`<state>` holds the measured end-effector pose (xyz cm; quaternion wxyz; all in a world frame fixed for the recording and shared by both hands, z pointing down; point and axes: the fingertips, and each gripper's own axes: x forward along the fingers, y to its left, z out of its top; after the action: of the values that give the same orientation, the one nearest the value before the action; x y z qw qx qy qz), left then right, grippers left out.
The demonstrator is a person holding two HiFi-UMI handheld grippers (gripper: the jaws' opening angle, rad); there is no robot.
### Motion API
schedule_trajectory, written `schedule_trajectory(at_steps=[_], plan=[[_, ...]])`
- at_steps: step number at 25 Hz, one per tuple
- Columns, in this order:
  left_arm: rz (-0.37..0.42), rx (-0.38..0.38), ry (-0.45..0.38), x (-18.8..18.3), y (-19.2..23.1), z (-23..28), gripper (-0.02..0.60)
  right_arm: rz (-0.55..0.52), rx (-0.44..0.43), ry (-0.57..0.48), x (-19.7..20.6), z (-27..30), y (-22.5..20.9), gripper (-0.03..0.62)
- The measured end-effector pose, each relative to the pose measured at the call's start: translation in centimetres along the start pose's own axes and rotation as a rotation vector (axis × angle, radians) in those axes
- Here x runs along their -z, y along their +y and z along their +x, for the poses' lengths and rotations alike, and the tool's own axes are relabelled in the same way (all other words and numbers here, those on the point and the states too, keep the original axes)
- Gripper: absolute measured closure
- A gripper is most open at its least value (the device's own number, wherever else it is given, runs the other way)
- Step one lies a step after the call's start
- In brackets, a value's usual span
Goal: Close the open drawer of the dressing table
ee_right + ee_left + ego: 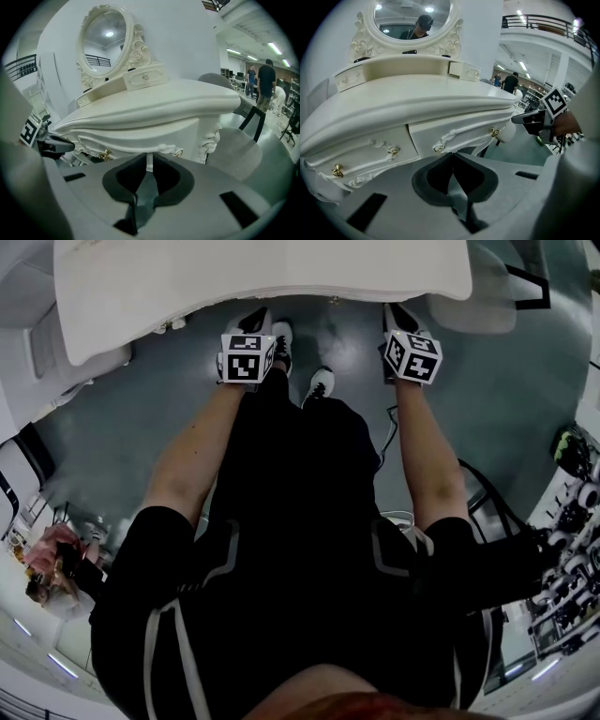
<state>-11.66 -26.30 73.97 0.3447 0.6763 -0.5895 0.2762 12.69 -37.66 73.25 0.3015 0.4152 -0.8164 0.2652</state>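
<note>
Grey floor (487,399) spread under a white dressing table (262,277) in a bright hall, with people (266,75) standing far off. An oval mirror (412,14) in a carved frame stood at the back of the table top. A grey chair (234,145) stood just beside the table's right end.

The person stood close to the front edge with both arms stretched forward. In the head view both grippers reached in under the overhanging top, well apart from each other.

The left gripper (453,159) had its jaws pressed together on nothing. Its tips lay right at the lower edge of the drawer (454,133), between its two gold knobs (493,132). Whether they touched the front could not be told. This middle drawer sat under the top and seemed to stand a little proud of the side drawer (370,154) to its left.

The right gripper (149,161) was likewise closed and empty. Only a thin sliver of white showed between its tips, which pointed at the carved front below the top, near the right leg (212,140).
</note>
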Motion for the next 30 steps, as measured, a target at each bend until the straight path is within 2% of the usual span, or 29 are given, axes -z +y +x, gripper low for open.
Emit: schedule_trajectory(at_steps=[8, 17, 24, 30], plan=[[-0.006, -0.005, -0.011, 0.1, 0.4, -0.9, 0.577, -0.002, -0.006, -0.038, -1.4, 1.3, -0.3, 0.548], [0.001, 0.005, -0.061, -1.0, 0.0, -2.8, 0.577, 0.001, -0.020, -0.049, -1.6, 1.5, -0.2, 0.551], [0.003, -0.003, -0.119, -3.2, -0.9, -5.1, 0.577, 0.003, -0.049, -0.046, -1.8, 0.1, 0.2, 0.540], [-0.012, 0.005, -0.188, -4.6, -2.6, -7.6, 0.577, -0.008, -0.085, -0.082, -1.9, -3.6, 0.8, 0.540]])
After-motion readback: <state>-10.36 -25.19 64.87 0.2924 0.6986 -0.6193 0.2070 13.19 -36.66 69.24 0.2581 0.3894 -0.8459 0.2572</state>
